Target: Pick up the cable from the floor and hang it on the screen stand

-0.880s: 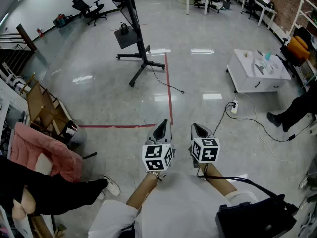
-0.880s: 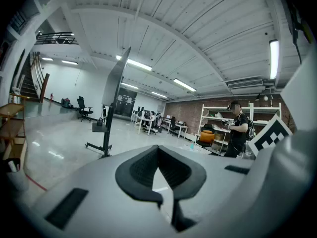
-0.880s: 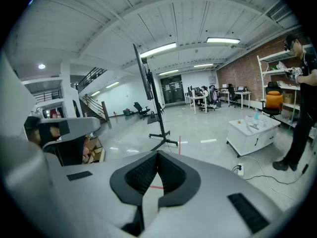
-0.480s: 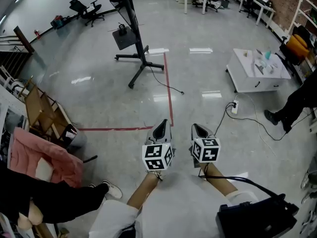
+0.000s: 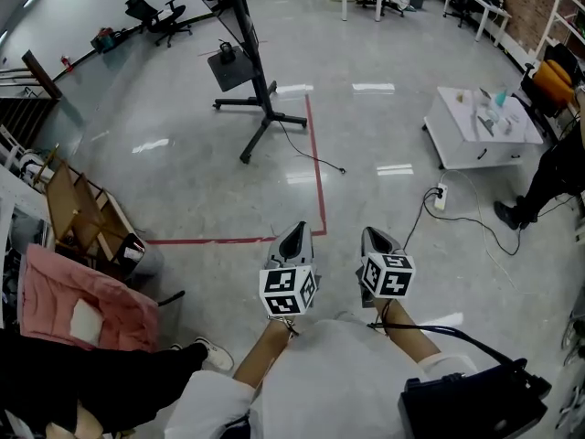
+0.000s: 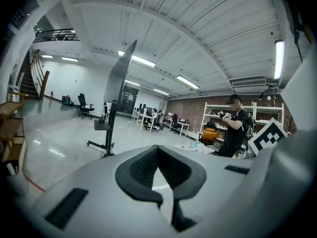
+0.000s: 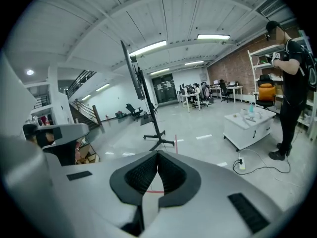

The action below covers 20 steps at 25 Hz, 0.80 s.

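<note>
Currently, the floor [image 5: 183,181] ahead is the working area, and the screen stand [image 5: 257,62] stands on it far ahead, to the left of both grippers. A thin black cable [image 5: 327,164] lies flat on the floor. It runs from the stand's base diagonally toward the near right, crosses the red tape line [image 5: 319,199] and stops at a loose end. That end lies ahead of the gap between the two grippers and well apart from both, so neither hand is clearly nearer. The left gripper [image 5: 296,230] and the right gripper [image 5: 374,236] each have their jaws closed together with nothing between them. Judged from this layout, the coming move calls for stepping forward, reaching down and opening one pair of jaws across the cable's diagonal run.
</note>
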### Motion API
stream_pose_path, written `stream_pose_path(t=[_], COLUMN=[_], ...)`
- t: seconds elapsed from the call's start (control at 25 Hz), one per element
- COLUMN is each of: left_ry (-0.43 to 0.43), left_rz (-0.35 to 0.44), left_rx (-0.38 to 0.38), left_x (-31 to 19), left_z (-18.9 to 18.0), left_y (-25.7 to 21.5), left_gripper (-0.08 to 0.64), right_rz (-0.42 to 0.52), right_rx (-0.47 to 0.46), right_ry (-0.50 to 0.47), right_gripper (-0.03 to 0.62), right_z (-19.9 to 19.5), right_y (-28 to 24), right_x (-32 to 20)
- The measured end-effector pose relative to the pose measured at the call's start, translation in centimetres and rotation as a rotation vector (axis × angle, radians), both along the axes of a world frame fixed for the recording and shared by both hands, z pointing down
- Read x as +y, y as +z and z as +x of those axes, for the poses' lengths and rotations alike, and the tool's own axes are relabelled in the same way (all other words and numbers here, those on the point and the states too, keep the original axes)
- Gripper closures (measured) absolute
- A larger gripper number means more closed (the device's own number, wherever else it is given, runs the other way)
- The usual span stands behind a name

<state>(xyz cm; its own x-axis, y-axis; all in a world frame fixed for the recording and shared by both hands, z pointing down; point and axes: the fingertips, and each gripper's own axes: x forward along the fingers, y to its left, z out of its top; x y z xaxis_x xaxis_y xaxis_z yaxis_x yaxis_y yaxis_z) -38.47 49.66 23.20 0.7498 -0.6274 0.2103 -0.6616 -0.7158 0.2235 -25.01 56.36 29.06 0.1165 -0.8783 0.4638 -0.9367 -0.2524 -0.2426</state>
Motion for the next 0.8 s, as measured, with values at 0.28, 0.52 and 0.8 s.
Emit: stream_pose_path(t=[0.28, 0.52, 0.8], left_ry=[-0.013, -0.061, -0.105], left_rz=[-0.024, -0.034, -0.052], left_rx=[-0.026, -0.028, -0.034], left_x=[-3.9, -9.1, -14.6], left_z=[2.6, 6.3, 11.1], left_y=[1.4, 1.5, 1.5], left_gripper=[0.557, 0.557, 0.557], right_rz=[-0.017, -0.029, -0.018], right_rx=[-0.014, -0.026, -0.019], right_ry=[-0.012, -0.060, -0.115], right_gripper=[0.574, 0.574, 0.574], right_z=[3.1, 7.1, 11.8], right_y=[1.0, 1.2, 0.3], right_x=[-4.3, -9.9, -16.4])
